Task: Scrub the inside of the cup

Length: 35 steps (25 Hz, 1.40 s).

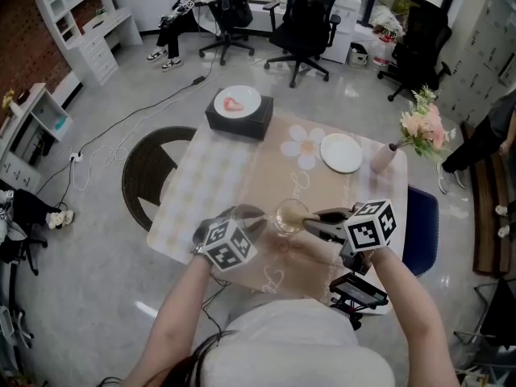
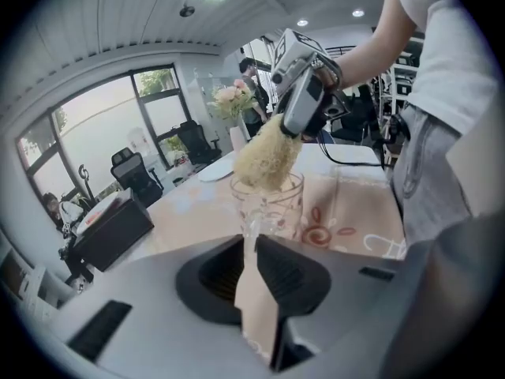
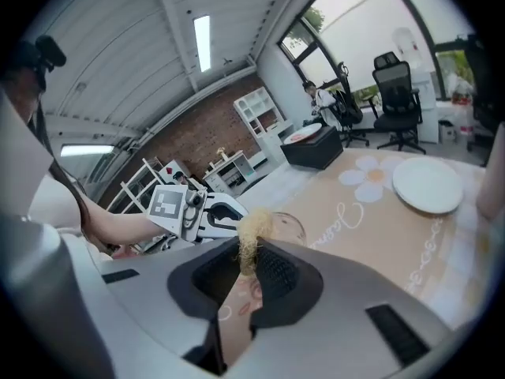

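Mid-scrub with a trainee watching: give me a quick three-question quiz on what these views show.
1. True or false: the left gripper is clamped on the glass cup's wall.
2. The right gripper holds: A) a cloth, B) a fibrous scrubber, C) nothing?
3. Fill in: the white plate lies beside a ____ of pink flowers.
Key: 1 true; 2 B; 3 vase.

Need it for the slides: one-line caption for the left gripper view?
Left tongs pinch the glass cup by its wall while the right tongs hold a fibrous scrubber at its mouth.
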Available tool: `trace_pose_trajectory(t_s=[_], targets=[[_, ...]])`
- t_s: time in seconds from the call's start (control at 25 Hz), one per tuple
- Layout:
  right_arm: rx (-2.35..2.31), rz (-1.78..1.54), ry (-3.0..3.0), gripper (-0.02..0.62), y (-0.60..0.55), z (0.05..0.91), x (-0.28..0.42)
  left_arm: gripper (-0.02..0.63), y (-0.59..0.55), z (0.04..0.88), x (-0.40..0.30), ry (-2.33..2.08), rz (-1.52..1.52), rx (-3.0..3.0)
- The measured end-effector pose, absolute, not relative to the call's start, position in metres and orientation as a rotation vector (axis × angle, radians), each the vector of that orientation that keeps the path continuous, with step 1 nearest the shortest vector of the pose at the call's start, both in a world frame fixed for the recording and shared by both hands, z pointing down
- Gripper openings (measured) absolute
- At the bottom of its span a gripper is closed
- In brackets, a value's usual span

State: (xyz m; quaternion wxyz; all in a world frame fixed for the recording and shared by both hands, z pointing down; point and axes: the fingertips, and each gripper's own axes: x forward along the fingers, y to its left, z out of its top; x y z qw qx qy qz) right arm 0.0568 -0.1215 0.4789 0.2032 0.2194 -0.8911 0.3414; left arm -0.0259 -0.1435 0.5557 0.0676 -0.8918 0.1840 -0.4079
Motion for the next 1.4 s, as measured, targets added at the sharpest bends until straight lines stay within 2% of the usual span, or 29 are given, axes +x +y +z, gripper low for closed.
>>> trace_pose_trajectory(t_s=[0.4, 0.68, 1.4], targets=[[0.616, 0.323, -2.649, 0.055, -0.125, 0.446, 0.030, 0.052, -0.142, 0.559, -0.029, 0.583, -1.241, -2.750], [0.501, 0.067, -2.517, 0.055, -0.115, 0.470, 0.020, 0.052, -0.143, 0.560, -0.029, 0.596, -1.255, -2.766], [0.623, -0.067, -2.401, 0.055, -0.139, 0.474, 0.019, 0.052, -0.139, 0.561, -0.031, 0.602, -1.270, -2.756]])
